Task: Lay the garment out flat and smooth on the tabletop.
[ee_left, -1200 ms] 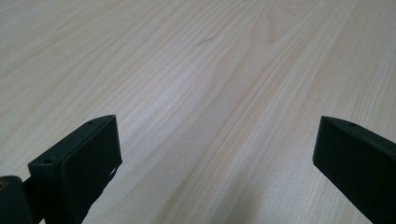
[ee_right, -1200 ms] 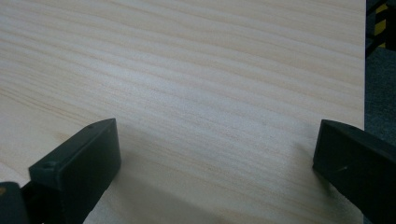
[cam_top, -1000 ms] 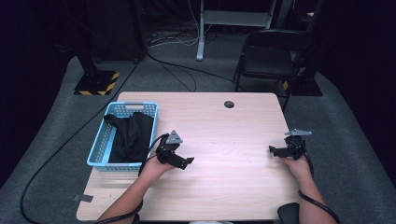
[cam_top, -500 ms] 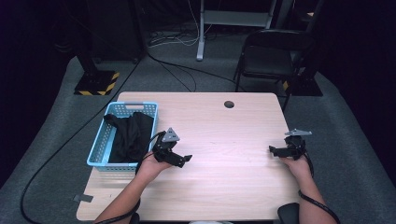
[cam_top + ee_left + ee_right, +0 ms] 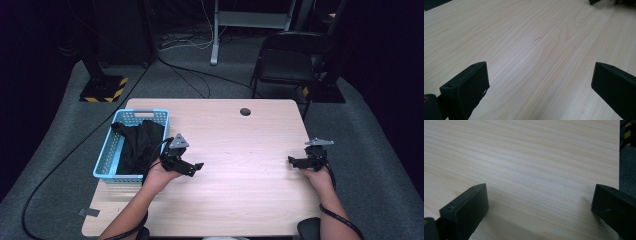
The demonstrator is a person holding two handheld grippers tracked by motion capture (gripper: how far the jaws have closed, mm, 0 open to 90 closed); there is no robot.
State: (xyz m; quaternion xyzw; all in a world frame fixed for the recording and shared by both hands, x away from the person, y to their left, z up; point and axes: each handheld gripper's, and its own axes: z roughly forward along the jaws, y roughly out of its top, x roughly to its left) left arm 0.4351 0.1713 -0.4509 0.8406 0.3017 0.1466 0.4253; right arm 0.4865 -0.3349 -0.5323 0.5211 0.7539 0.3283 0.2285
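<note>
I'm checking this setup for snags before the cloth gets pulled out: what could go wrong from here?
The black cloth drapes over the blue basket rim, so pulling it may drag or tip the basket, which sits near the table edge. The left hand-held gripper has its cable trailing beside the basket, which might catch.

Dark lab or studio: grey carpet (image 5: 60,130), floor cables (image 5: 190,75), hazard-striped stand base (image 5: 102,89), folding chair (image 5: 287,65).

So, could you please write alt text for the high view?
A person holds two open grippers over a light wooden table, the left gripper beside a blue basket of black cloth, the right gripper near the right edge. A black chair stands behind.
</note>
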